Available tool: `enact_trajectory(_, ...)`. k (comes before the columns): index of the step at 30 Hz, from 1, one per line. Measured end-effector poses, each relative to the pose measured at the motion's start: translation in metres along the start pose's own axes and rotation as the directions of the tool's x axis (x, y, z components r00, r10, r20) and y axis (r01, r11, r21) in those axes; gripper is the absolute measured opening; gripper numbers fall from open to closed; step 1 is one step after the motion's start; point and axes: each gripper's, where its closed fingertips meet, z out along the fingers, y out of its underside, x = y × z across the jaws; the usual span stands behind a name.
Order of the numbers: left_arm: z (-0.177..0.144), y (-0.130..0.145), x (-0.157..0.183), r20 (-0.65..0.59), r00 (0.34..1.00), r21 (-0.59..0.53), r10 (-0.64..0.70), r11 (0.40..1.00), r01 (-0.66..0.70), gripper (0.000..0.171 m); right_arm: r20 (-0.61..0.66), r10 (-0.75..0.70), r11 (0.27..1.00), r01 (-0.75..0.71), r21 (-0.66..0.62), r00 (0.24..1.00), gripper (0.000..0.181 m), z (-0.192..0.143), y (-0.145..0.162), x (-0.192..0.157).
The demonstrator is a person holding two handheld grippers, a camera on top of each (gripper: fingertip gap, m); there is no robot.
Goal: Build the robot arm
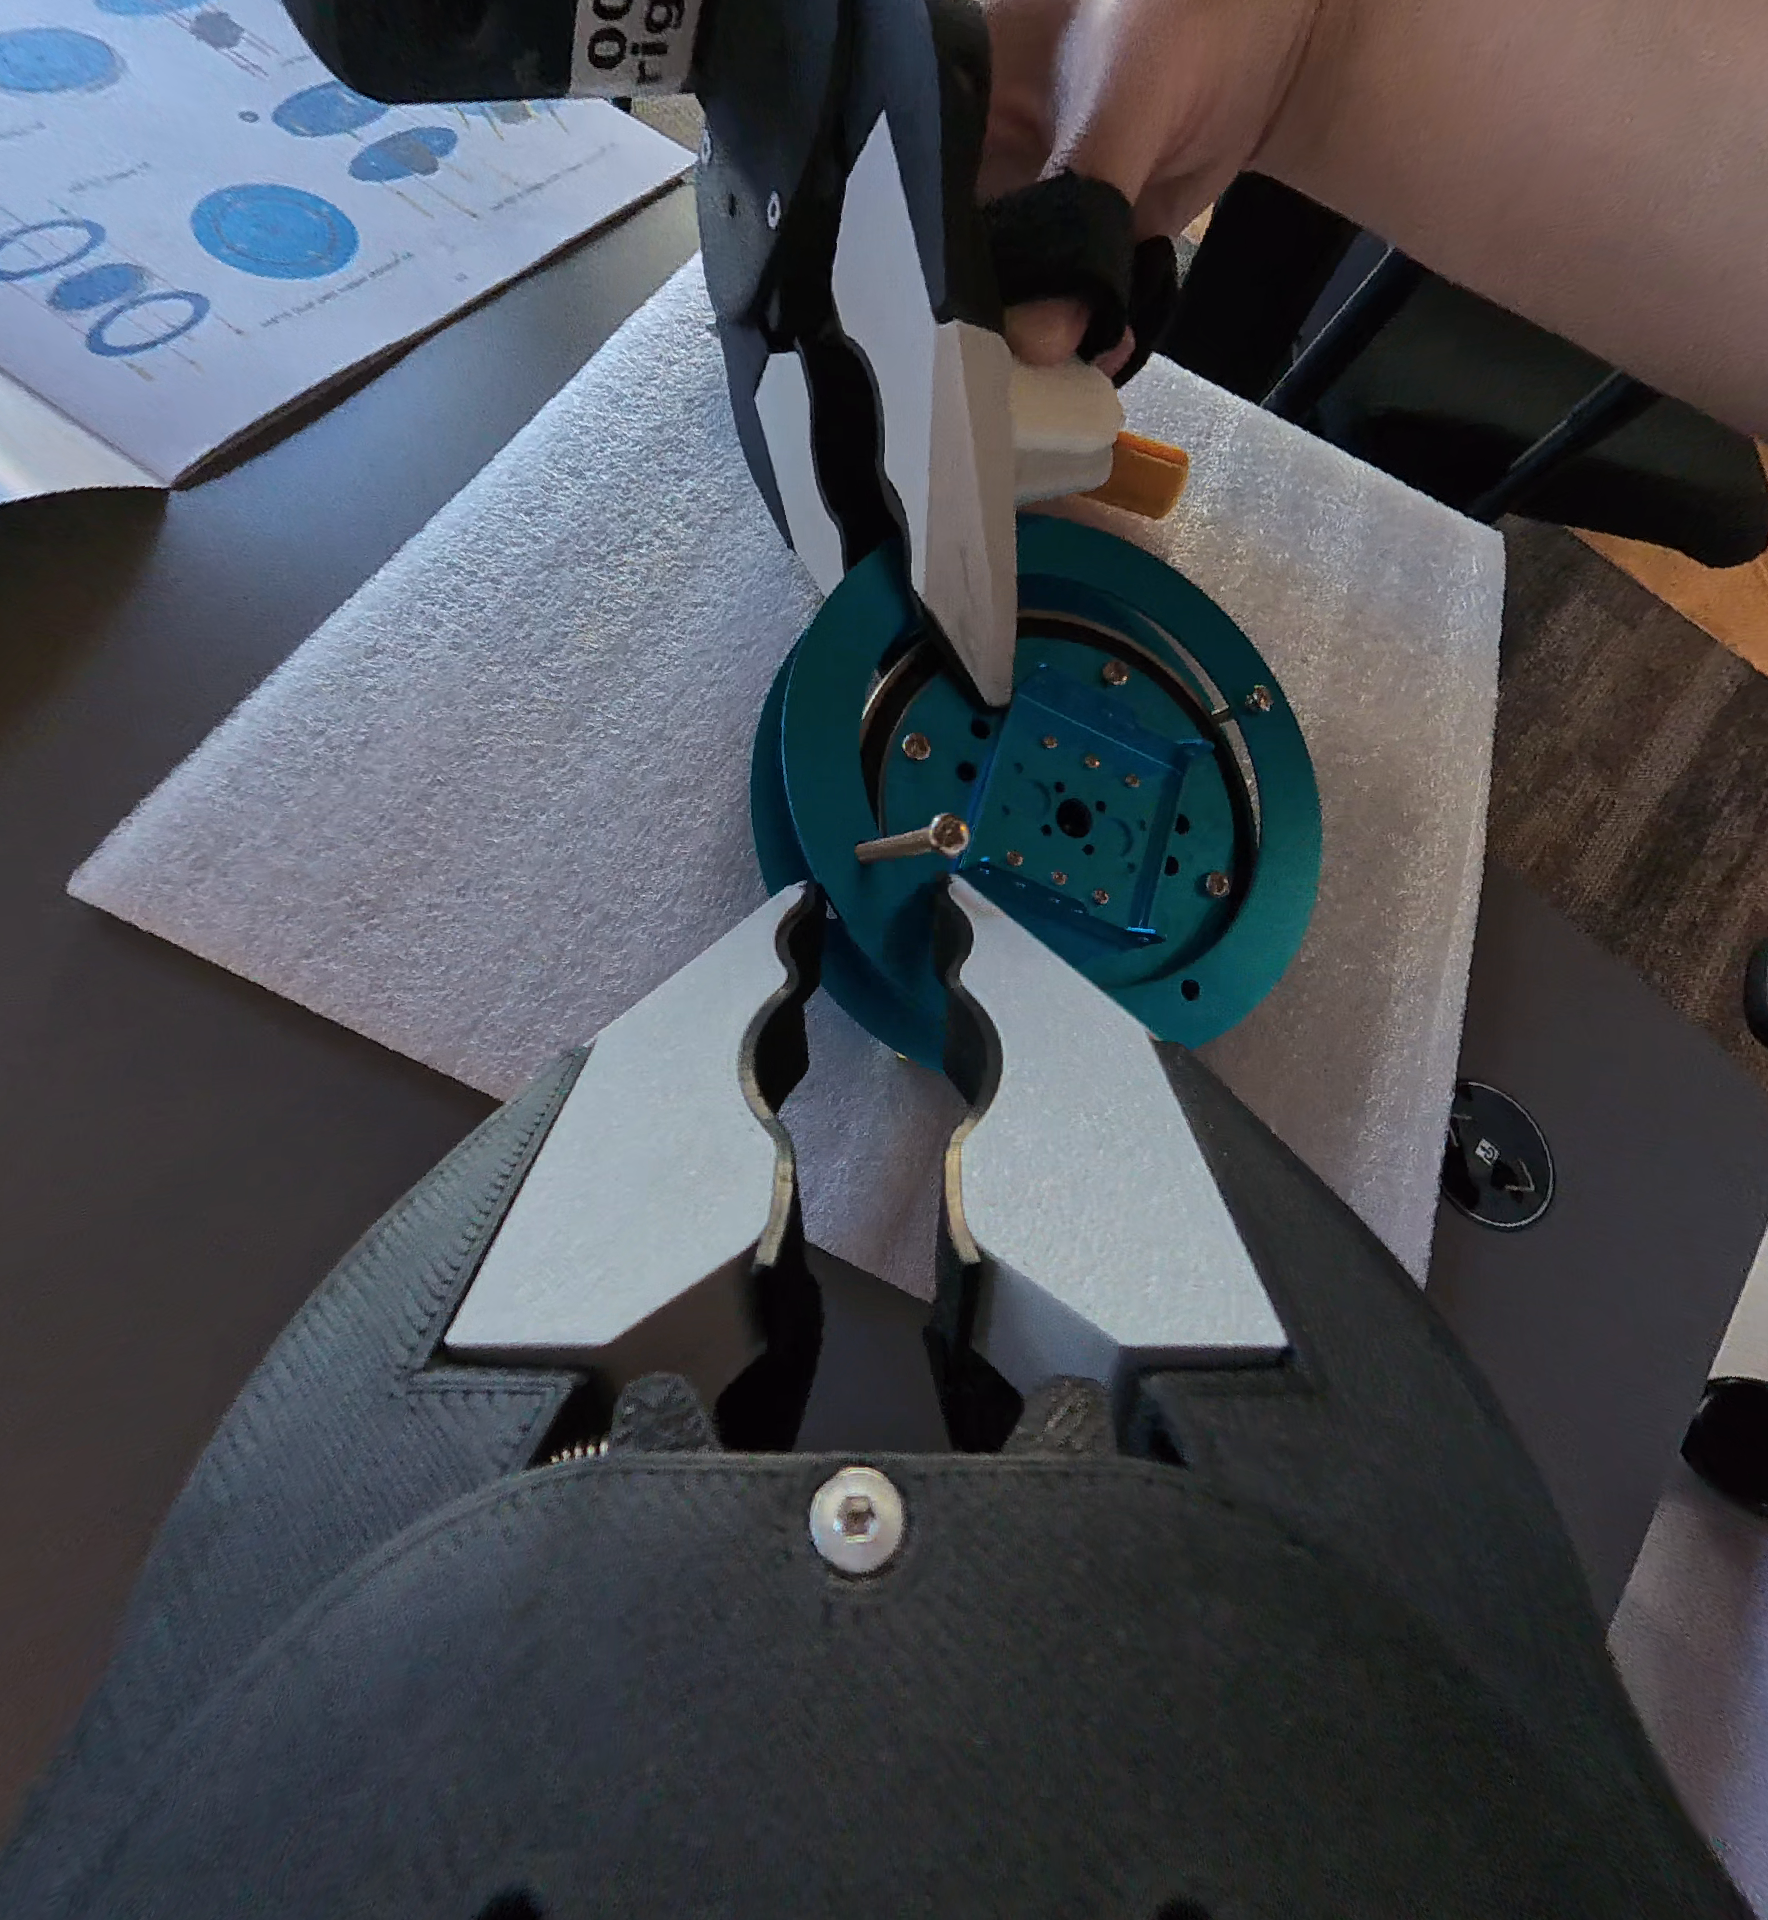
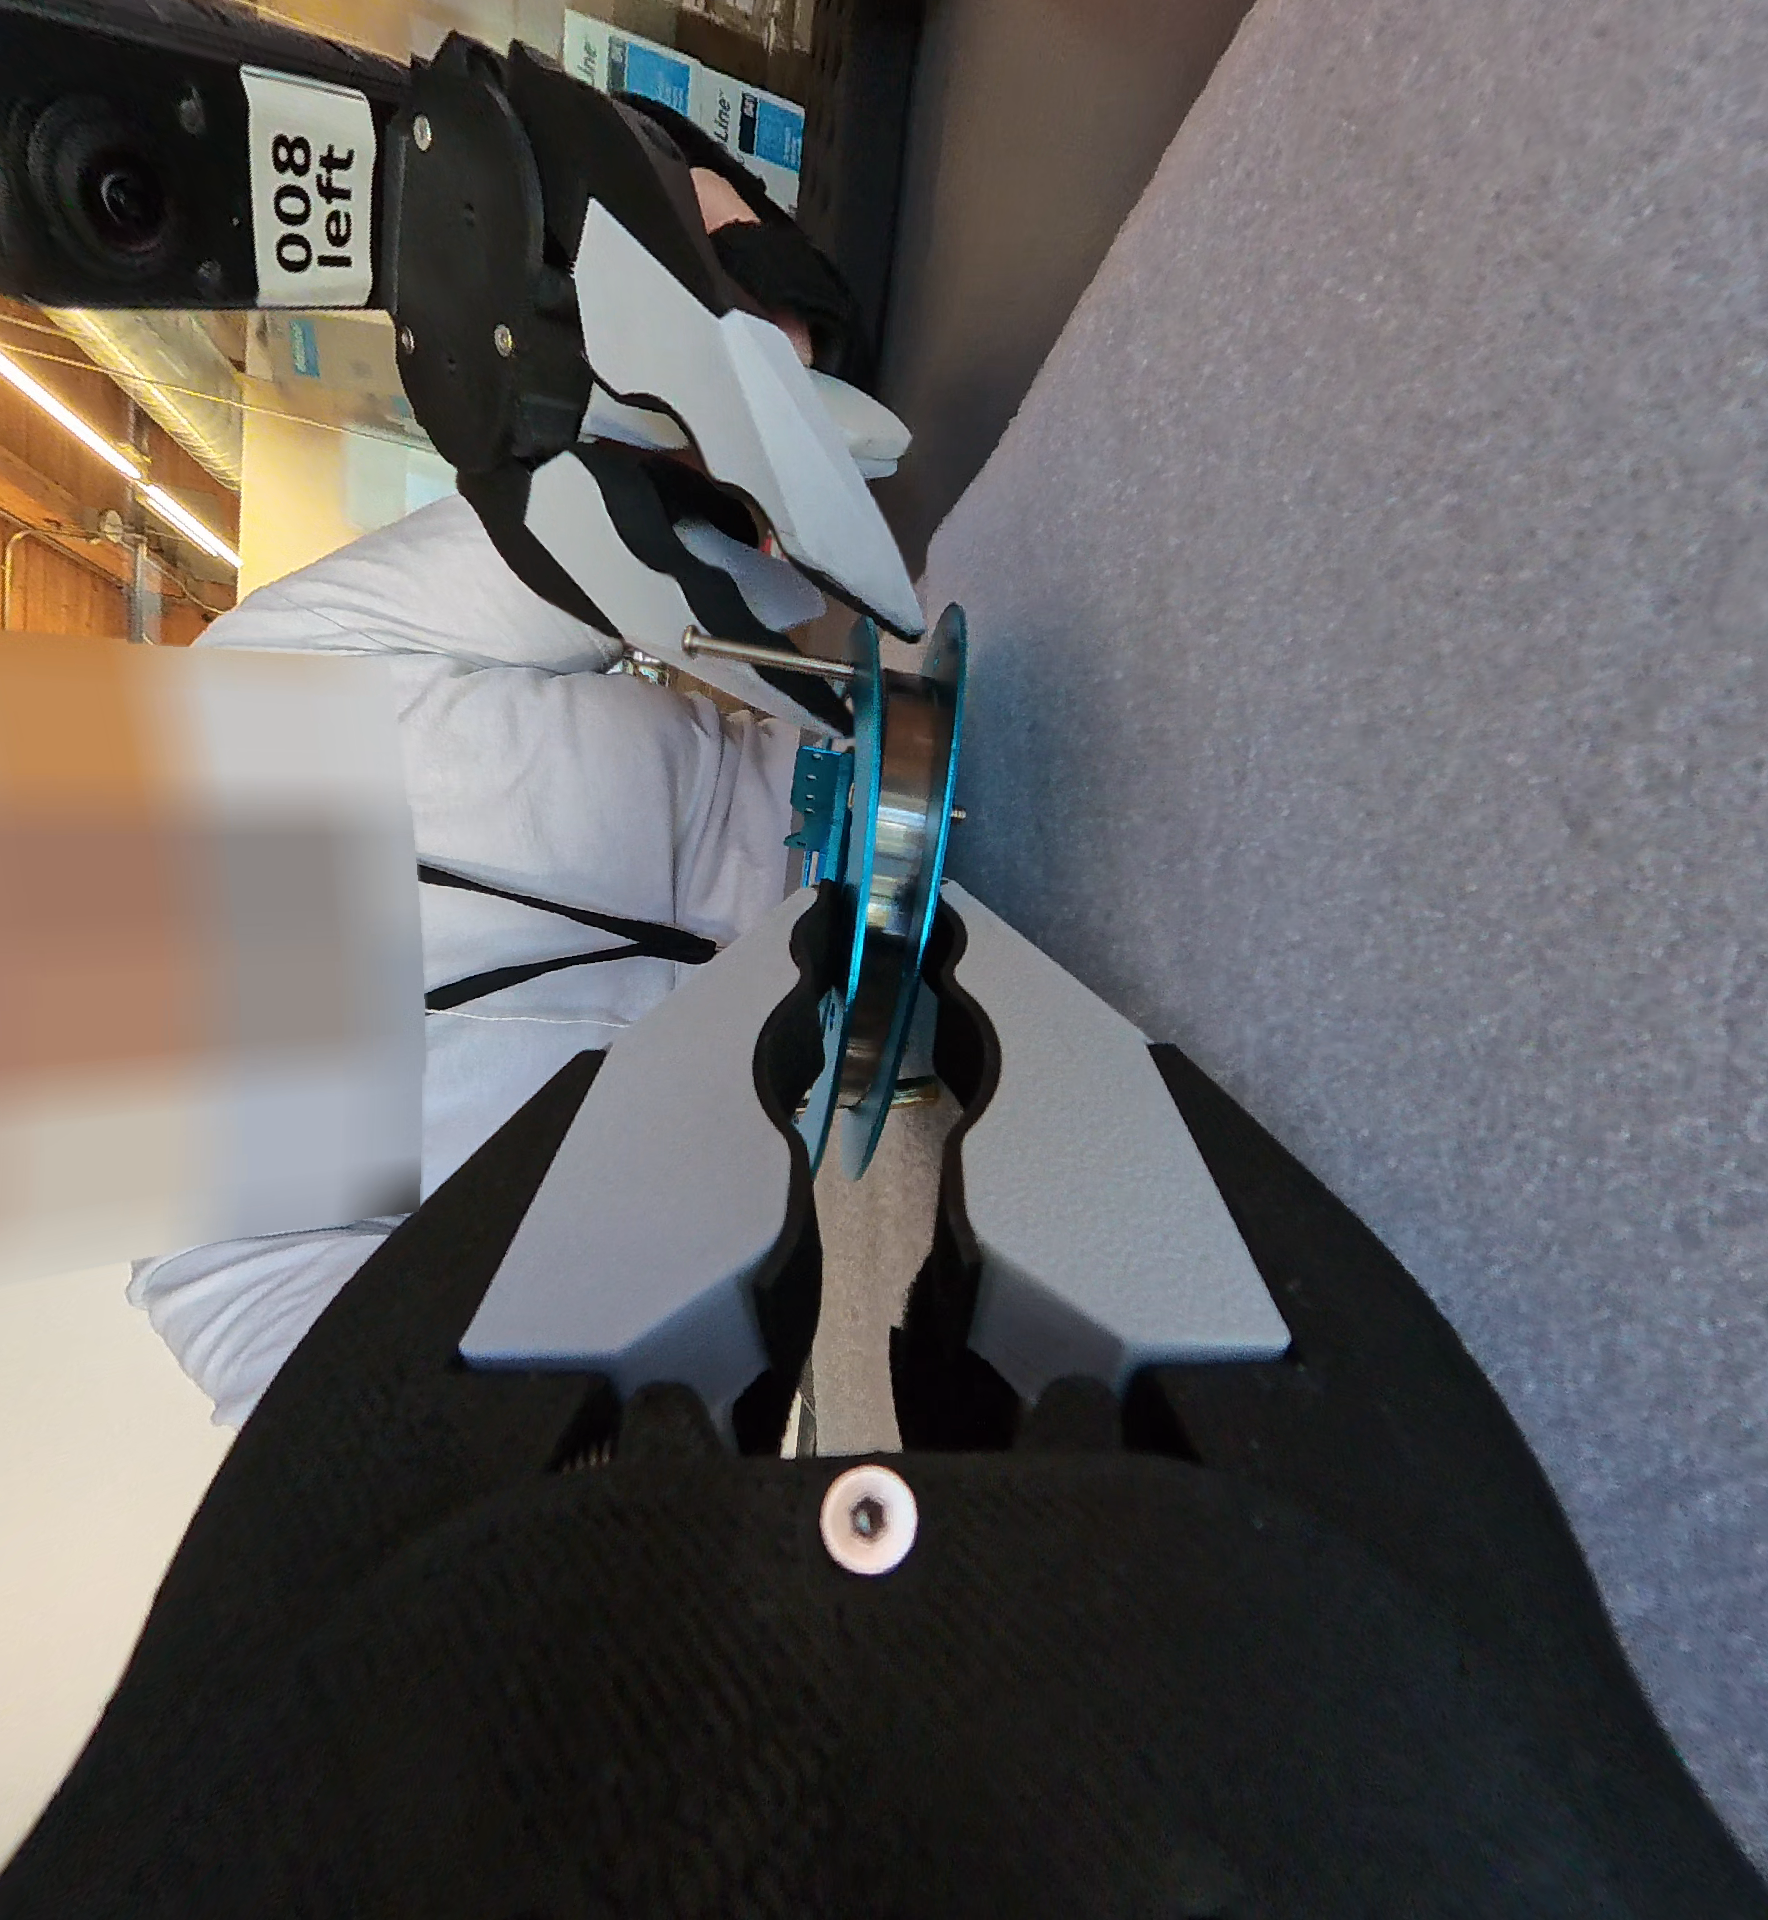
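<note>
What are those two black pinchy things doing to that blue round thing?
A person holds a pair of tongs in each hand. The right tongs are shut on the edge of the blue disc assembly, which has two round plates with a metal ring between them. The left tongs sit at the disc's near edge, close to a silver screw that sticks up out of the top plate; I cannot tell whether they grip anything. Everything rests on a white foam sheet on a dark table.

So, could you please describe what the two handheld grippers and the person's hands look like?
Both the left gripper and right gripper have ribbed black printed bodies, pale grey wedge fingers with wavy black pads, and a silver hex screw. Each carries a camera with a white label. The hand wears a black fingerless glove.
</note>
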Motion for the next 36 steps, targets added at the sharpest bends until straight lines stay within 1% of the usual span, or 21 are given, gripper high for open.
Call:
enact_trajectory(4, -0.002, -0.001, 0.001, 0.004, 1.000, -0.001, 0.020, 1.000, -0.020, 0.019, -0.004, 0.000, 1.000, 0.000, 0.003, 1.000, 0.013, 0.000, 0.000, 0.000)
enact_trajectory(9, -0.009, -0.011, 0.003, 0.008, 0.999, 0.021, 0.049, 0.999, -0.049, 0.019, -0.021, -0.006, 1.000, 0.006, 0.007, 1.000, 0.015, 0.000, -0.001, 0.002)
enact_trajectory(14, -0.005, -0.004, -0.001, 0.022, 0.996, -0.007, 0.084, 0.996, -0.084, 0.020, -0.028, -0.010, 1.000, 0.010, 0.011, 1.000, 0.016, 0.000, -0.002, 0.002)
enact_trajectory(21, -0.004, -0.005, -0.002, 0.044, 0.991, 0.021, 0.125, 0.992, -0.126, 0.019, -0.053, -0.035, 0.999, 0.036, 0.009, 0.998, 0.022, 0.000, -0.001, 0.001)
enact_trajectory(25, -0.004, -0.004, -0.005, 0.049, 0.993, 0.028, 0.110, 0.993, -0.112, 0.018, -0.081, -0.040, 0.999, 0.042, 0.018, 0.996, 0.031, -0.002, -0.003, 0.004)
enact_trajectory(29, -0.008, -0.008, -0.006, 0.077, 0.987, 0.039, 0.143, 0.988, -0.147, 0.017, -0.119, -0.094, 0.994, 0.099, 0.036, 0.988, 0.039, -0.005, -0.007, 0.003)
enact_trajectory(33, -0.007, -0.007, -0.007, 0.079, 0.986, 0.039, 0.146, 0.988, -0.149, 0.017, -0.190, -0.135, 0.982, 0.157, 0.107, 0.973, 0.046, -0.016, -0.018, 0.006)
enact_trajectory(36, -0.007, -0.006, -0.007, 0.078, 0.987, 0.045, 0.139, 0.989, -0.143, 0.017, -0.277, -0.175, 0.960, 0.226, 0.164, 0.945, 0.063, -0.028, -0.029, 0.007)
